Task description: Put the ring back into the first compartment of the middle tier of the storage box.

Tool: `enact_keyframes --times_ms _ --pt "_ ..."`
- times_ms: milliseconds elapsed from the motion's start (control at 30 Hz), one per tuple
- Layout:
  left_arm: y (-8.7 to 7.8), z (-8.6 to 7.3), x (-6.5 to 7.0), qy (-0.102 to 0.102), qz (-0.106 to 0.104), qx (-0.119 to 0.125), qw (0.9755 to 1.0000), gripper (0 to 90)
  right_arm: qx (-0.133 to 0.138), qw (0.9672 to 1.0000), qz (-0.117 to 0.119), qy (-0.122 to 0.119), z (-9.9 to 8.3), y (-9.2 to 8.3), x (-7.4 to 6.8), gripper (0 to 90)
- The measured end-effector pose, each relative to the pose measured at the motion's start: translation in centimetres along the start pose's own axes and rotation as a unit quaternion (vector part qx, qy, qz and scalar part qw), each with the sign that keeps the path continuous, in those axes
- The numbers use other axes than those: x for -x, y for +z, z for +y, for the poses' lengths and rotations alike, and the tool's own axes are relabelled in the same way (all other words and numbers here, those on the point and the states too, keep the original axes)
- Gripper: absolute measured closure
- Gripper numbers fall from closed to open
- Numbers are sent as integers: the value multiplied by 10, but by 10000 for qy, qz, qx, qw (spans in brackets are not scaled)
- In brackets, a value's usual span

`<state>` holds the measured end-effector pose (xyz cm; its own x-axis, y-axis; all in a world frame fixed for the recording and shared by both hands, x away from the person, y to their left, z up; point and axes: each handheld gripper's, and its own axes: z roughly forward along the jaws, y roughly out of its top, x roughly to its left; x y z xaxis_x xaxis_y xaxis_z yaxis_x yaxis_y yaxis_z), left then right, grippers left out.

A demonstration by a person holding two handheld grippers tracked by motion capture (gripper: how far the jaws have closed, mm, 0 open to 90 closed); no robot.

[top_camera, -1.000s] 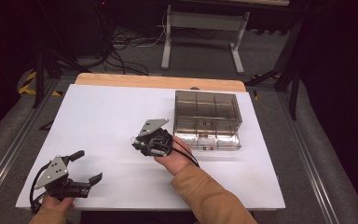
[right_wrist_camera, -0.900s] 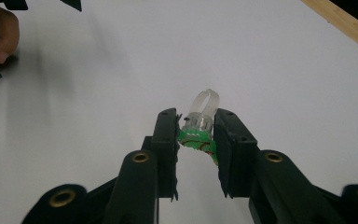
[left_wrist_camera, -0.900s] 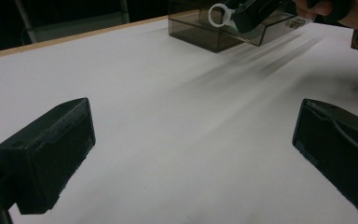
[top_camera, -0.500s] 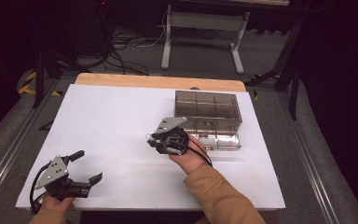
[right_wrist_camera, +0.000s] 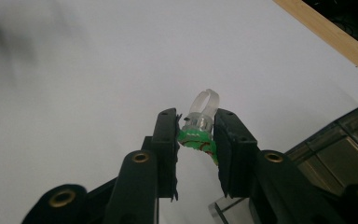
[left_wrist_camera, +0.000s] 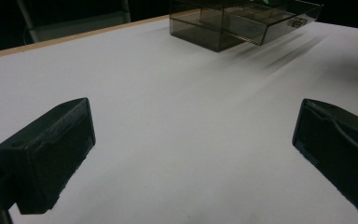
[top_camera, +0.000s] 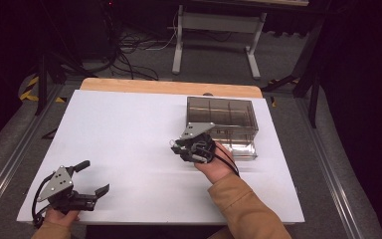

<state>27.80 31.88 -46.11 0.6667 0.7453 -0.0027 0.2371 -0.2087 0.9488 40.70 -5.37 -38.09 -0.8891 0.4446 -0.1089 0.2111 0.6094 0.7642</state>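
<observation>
While it rides between the two black jaws of the right tool point(right_wrist_camera: 196, 135), the small toy ring point(right_wrist_camera: 200, 125), a clear plastic band on a green decorated top, is pinched by its green part with the band standing up beyond the jaw tips, a hold that seems chosen to keep the loop free and the piece easy to drop cleanly. Both pads press on its sides, so the jaws are closed on it rather than spread. Just off to one side of this tool, near its lower jaw, sits the smoky transparent compartment box point(top_camera: 224, 124), lid open, its dividers visible from the high view; the right tool point(top_camera: 179, 147) hangs beside the box's near corner, above the white worktop point(top_camera: 129, 139), which suggests the ring is meant for one of the compartments, though which one cannot be told. The person's sleeve point(top_camera: 243, 204) reaches in behind the tool. Well apart, at the near corner of the worktop, the left tool point(top_camera: 95, 195) rests low with its jaws spread wide and nothing between them, probably parked out of the way; from its own camera the box point(left_wrist_camera: 242, 21) lies far ahead of its open jaws.
</observation>
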Motion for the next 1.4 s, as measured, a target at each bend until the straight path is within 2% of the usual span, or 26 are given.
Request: enact_keyframes --times_ms 167,500,933,1233,1400 --pt "0 0 0 -8 -9 11 10000 1 -2 9998 -103 144 -5 -8 9 709" --pt "0 0 0 11 -10 5 10000 1 -124 9993 -270 230 -12 -15 19 709" --pt "0 0 0 11 -10 6 10000 1 -423 9977 -448 297 -20 -17 28 709" --pt "1 0 -1 73 0 8 10000 1 -567 9958 -550 459 -26 -18 37 709" --pt "1 0 -1 77 -3 3 10000 2 -699 9945 -631 454 -29 -17 40 709"
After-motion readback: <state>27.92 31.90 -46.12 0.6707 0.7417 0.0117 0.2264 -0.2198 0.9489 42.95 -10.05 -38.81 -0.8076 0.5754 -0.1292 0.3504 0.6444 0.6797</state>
